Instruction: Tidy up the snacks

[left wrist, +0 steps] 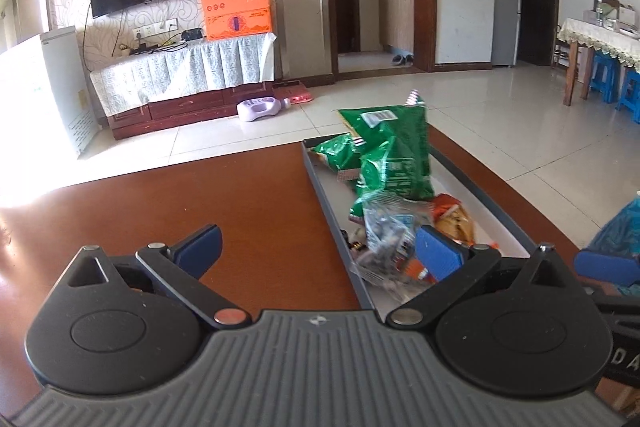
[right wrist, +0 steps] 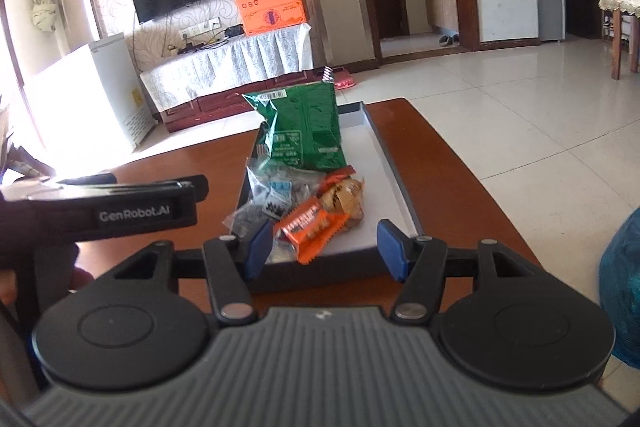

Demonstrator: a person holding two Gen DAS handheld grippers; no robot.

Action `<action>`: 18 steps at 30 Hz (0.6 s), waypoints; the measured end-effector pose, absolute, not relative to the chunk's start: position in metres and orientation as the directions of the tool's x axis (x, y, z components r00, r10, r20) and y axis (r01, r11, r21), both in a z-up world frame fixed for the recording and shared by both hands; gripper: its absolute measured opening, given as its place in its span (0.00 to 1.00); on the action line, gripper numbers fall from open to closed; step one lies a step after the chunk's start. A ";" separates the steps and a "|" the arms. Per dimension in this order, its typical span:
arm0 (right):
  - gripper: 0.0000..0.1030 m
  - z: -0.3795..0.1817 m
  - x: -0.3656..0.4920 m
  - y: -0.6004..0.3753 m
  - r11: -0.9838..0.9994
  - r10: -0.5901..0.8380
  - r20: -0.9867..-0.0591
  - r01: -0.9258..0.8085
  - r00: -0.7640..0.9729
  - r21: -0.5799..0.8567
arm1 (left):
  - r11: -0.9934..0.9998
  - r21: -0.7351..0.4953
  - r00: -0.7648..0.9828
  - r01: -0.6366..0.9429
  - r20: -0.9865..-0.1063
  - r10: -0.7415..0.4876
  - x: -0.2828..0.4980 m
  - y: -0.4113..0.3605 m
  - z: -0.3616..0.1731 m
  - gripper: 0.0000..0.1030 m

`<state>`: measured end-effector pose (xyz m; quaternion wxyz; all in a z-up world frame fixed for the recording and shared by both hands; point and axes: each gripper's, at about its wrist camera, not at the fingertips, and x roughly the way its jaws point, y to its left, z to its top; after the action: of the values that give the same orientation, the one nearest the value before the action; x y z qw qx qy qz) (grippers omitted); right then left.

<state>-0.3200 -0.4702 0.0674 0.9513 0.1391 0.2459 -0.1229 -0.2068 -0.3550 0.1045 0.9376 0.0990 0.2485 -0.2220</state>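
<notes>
Several snacks (right wrist: 304,187) sit piled in tray (right wrist: 394,183) near surface's far edge; both grippers' fingers (left wrist: 200,247) (right wrist: 256,243) apart, empty; sorting prob. unfinished.

The table (right wrist: 440,163) is seen as glossy wood; the snack bags (right wrist: 308,135) as shiny crinkled plastic; the tray (right wrist: 384,163) as matt.

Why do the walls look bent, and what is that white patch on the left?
Left wrist view: the fisheye lens bows the door frames, sunlight burns out the floor beside the white cabinet and glares on the table. Right wrist view: same curving; the clear snack bag looks slightly smeared.
</notes>
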 end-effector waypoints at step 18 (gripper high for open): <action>0.67 0.077 -0.410 -0.421 0.945 -0.140 -0.525 0.271 0.840 0.182 | 0.884 0.085 0.810 0.460 -0.447 -0.379 -0.318 -0.325 0.134 1.00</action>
<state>-0.4097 -0.4210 0.0772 0.9509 0.1254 0.2617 -0.1080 -0.3175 -0.3254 0.1336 0.9466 0.0950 0.2140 -0.2216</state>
